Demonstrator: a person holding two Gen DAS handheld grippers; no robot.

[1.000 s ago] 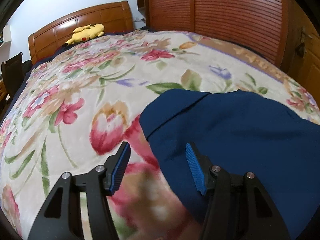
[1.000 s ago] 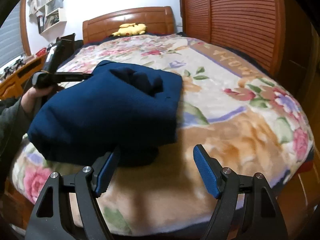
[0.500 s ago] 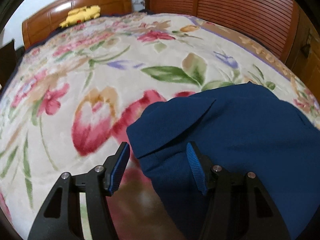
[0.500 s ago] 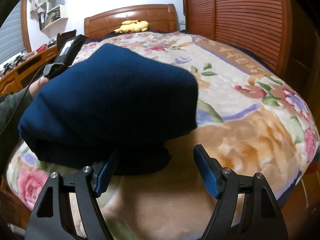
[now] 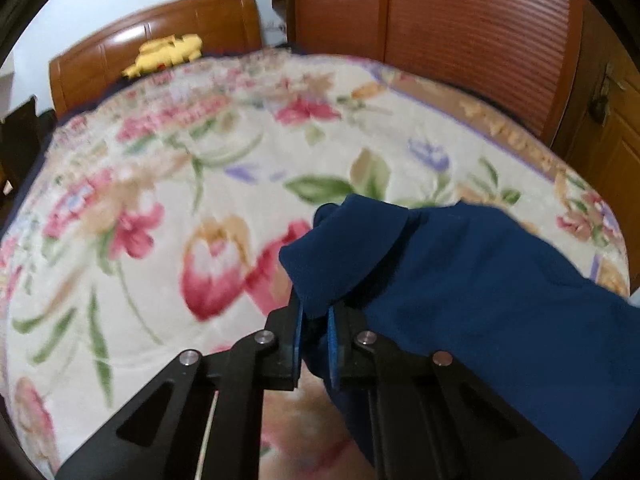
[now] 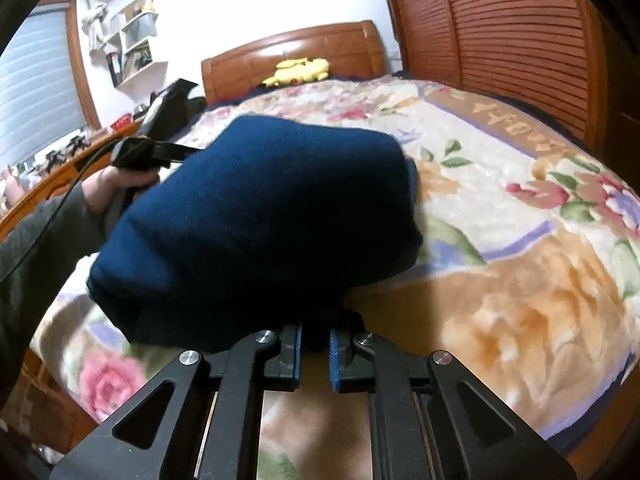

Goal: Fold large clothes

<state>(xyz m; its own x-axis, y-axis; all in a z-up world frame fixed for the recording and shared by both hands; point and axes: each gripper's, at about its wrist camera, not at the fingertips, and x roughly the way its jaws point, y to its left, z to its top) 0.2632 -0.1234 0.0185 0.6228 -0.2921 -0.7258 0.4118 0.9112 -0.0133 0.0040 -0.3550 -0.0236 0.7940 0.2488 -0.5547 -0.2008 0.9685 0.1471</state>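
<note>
A dark blue garment (image 5: 480,272) lies bunched on a floral bedspread (image 5: 168,208). My left gripper (image 5: 314,320) is shut on the garment's left edge and holds a fold of it raised. In the right wrist view the garment (image 6: 260,216) rises in a mound above the bed. My right gripper (image 6: 314,344) is shut on its near lower edge. The left gripper (image 6: 140,152), held in a hand, shows at the garment's far left side in the right wrist view.
A wooden headboard (image 5: 160,36) with a yellow plush toy (image 5: 168,54) stands at the far end. Slatted wooden wardrobe doors (image 5: 460,40) run along the bed's right side. Wall shelves (image 6: 136,48) and a wooden desk (image 6: 48,184) are to the left.
Both grippers were open around the garment's edges; now both have closed on the cloth. The garment has bunched and lifted off the bedspread.
</note>
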